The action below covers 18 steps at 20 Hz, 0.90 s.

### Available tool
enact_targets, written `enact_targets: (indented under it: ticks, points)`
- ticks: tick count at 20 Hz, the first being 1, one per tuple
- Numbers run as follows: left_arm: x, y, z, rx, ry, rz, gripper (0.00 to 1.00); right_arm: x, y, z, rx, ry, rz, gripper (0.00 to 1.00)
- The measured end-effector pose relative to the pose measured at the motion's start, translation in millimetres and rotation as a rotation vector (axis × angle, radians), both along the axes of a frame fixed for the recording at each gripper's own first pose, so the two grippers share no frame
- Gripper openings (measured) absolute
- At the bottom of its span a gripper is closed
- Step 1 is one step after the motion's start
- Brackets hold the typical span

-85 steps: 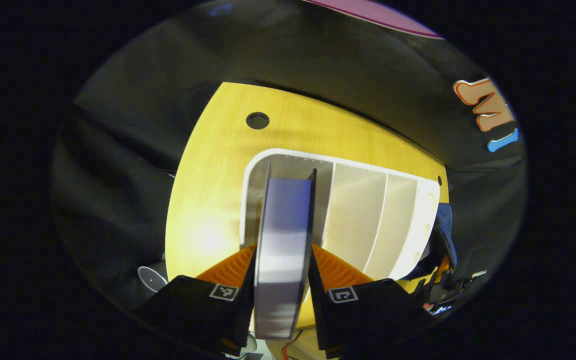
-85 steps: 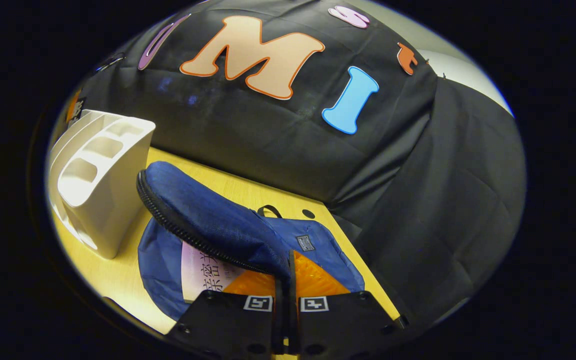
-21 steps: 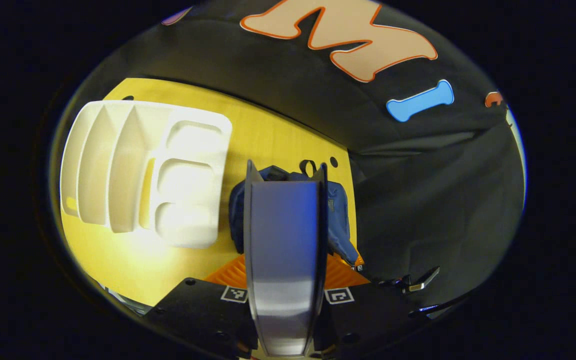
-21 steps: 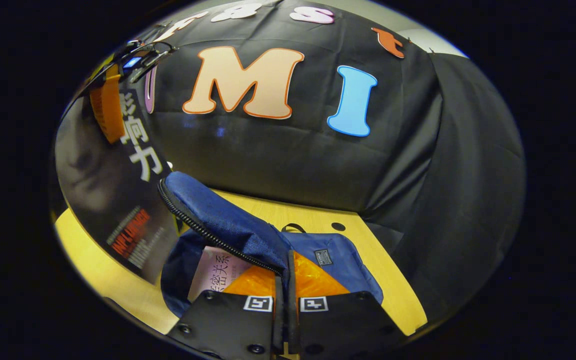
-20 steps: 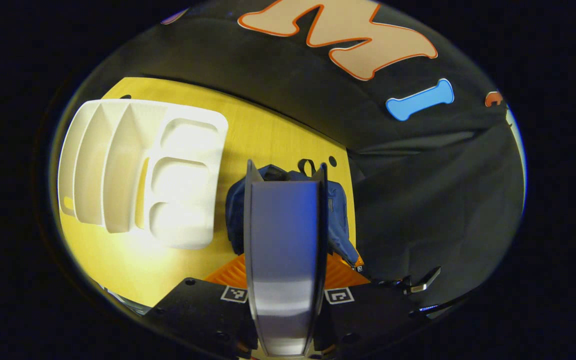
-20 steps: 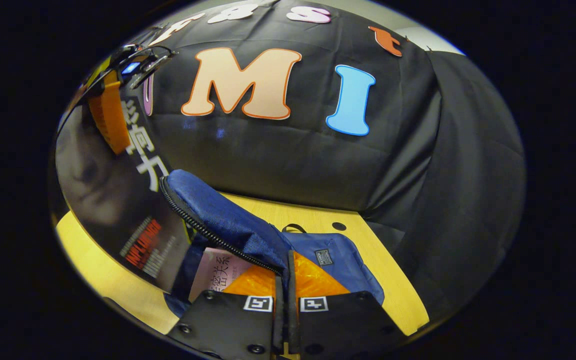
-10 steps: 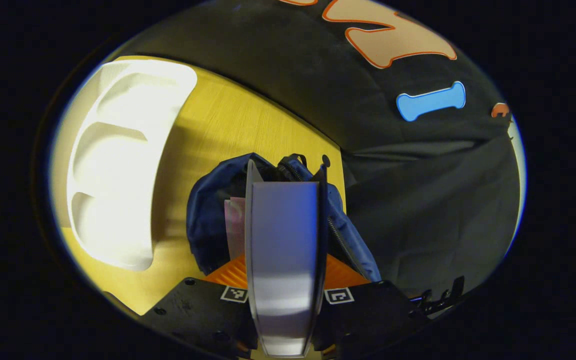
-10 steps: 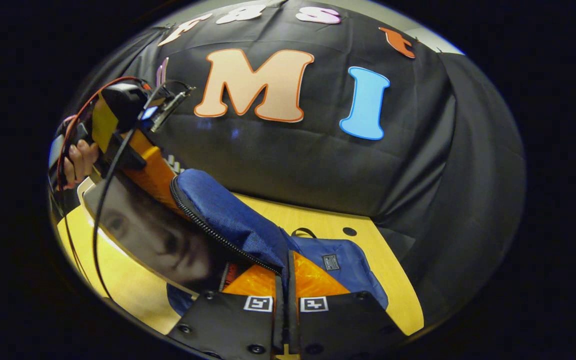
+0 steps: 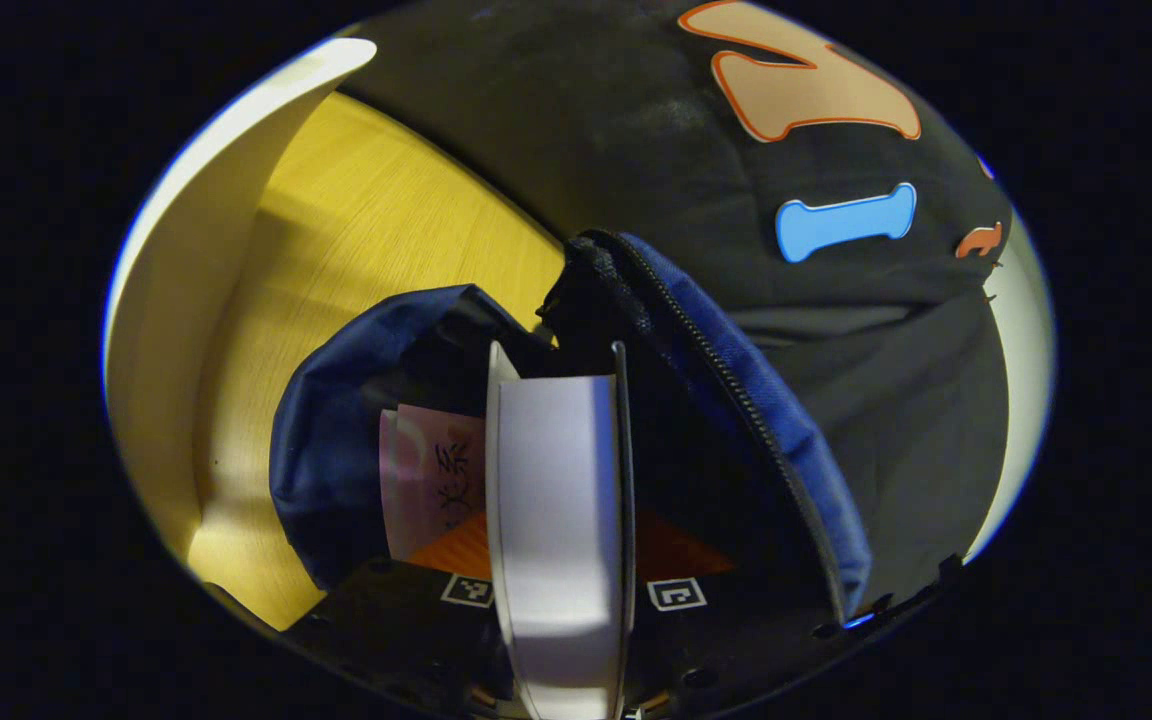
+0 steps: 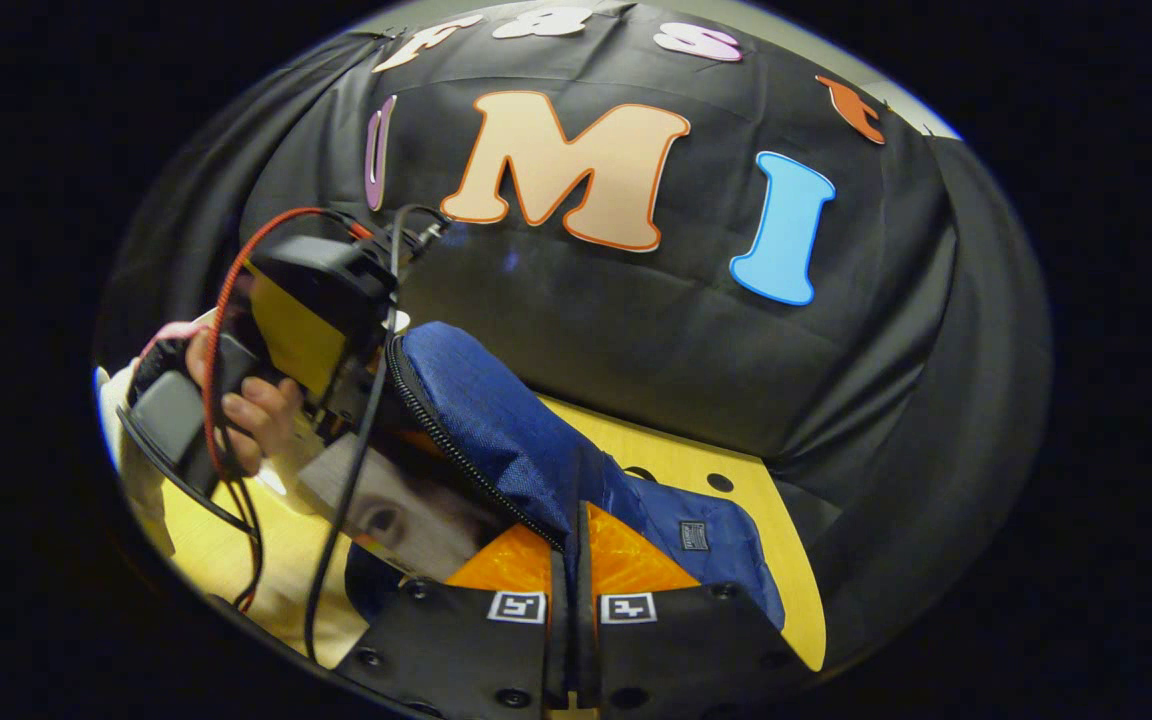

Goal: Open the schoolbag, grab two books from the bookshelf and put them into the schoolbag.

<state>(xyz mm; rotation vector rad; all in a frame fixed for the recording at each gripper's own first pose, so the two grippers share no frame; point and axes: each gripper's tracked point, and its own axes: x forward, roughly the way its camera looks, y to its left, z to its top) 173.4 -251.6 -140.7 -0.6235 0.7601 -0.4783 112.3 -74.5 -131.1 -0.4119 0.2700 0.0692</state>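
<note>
Schoolbag (image 10: 526,440): blue, lying on the yellow table (image 9: 356,230), mouth gaping toward the left gripper; its zippered flap (image 9: 736,370) is lifted clear so a book can slide under it.
Right gripper (image 10: 576,560): fingers pinched together on the flap's edge, holding it raised; the gripper sits low and level at the bag's near side, pointing toward the booth wall.
Left gripper (image 9: 561,560): clamped on the second book, fingers spread to the book's thickness; aimed straight into the bag's opening.
Second book (image 9: 556,500): held edge-on, page block facing the camera, its leading end already inside the mouth; in the right gripper view its dark cover (image 10: 406,515) lies tilted under the flap.
First book (image 9: 431,480): pale pink cover, resting inside the bag just beside the incoming one.
Hand (image 10: 256,410): wrapped round the left gripper's handle, angled downward, cables trailing.
Bookshelf (image 9: 186,300): white, standing near the bag's left.
Stage, by my reckoning: final insertion; release not yet done.
</note>
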Motion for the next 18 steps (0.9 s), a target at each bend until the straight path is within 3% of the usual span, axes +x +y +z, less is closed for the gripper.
enact_targets:
  ticks: [5, 7, 9, 10, 12, 13, 15, 17, 18]
  points:
    - [16, -29, -22, -0.069, -0.002, -0.053, 0.41, 3, 3, 5, 0.019, -0.019, 0.019, 0.04]
    - [21, -38, -31, -0.103, -0.006, -0.076, 0.41, 4, 5, 5, 0.008, -0.022, 0.021, 0.08]
    - [29, -46, -49, -0.094, 0.002, -0.071, 0.43, 3, 5, 4, -0.001, -0.022, 0.020, 0.06]
    - [30, -50, -58, -0.073, 0.023, -0.065, 0.46, 4, 2, 3, -0.006, -0.023, 0.013, 0.06]
    - [29, -51, -57, -0.059, 0.011, -0.053, 0.62, 3, -2, 3, -0.001, -0.023, 0.001, 0.06]
    - [26, -50, -58, -0.027, 0.009, -0.053, 0.57, 4, -3, 5, 0.000, -0.026, -0.006, 0.06]
    - [16, -47, -54, 0.029, -0.008, -0.059, 0.67, 2, -6, 6, 0.001, -0.027, -0.014, 0.06]
    - [13, -39, -48, 0.070, -0.015, -0.048, 0.89, 2, -9, 7, 0.005, -0.032, -0.024, 0.08]
    - [9, -33, -48, 0.091, -0.011, -0.033, 0.87, 1, -11, 7, 0.011, -0.031, -0.028, 0.06]
